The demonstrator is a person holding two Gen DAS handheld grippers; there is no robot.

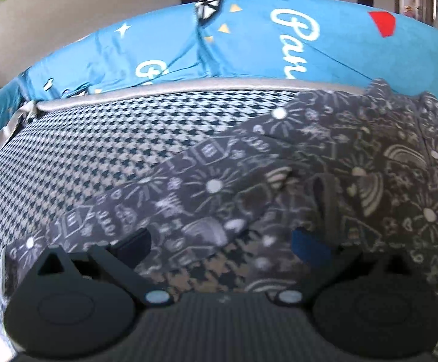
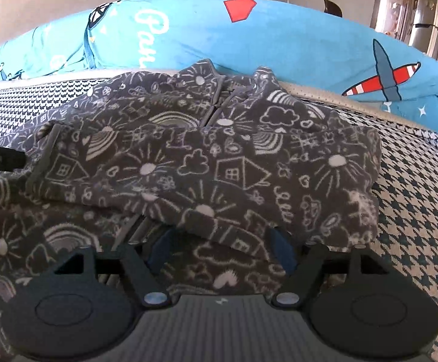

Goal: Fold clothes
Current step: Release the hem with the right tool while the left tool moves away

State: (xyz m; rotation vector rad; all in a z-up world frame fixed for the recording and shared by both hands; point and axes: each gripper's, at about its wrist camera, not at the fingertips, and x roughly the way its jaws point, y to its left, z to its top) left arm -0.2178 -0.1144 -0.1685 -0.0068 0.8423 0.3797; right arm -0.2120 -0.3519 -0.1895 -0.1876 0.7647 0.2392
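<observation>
I see a dark grey garment (image 2: 206, 163) doodled in white with suns, houses, rainbows and clouds, lying on a black-and-cream houndstooth cover (image 1: 104, 150), with a bright blue cushion (image 2: 294, 39) bearing white lettering, red shapes and a red-striped aeroplane.

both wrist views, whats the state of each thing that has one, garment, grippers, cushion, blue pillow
grey printed garment: partly folded, one layer lying over another, zip shut at the collar
left gripper: open, fingers under the garment's edge
right gripper: open, fingers tucked under a fold of the garment
houndstooth cushion: flat, partly covered by the garment
blue pillow: lying along the cushion's far edge
</observation>
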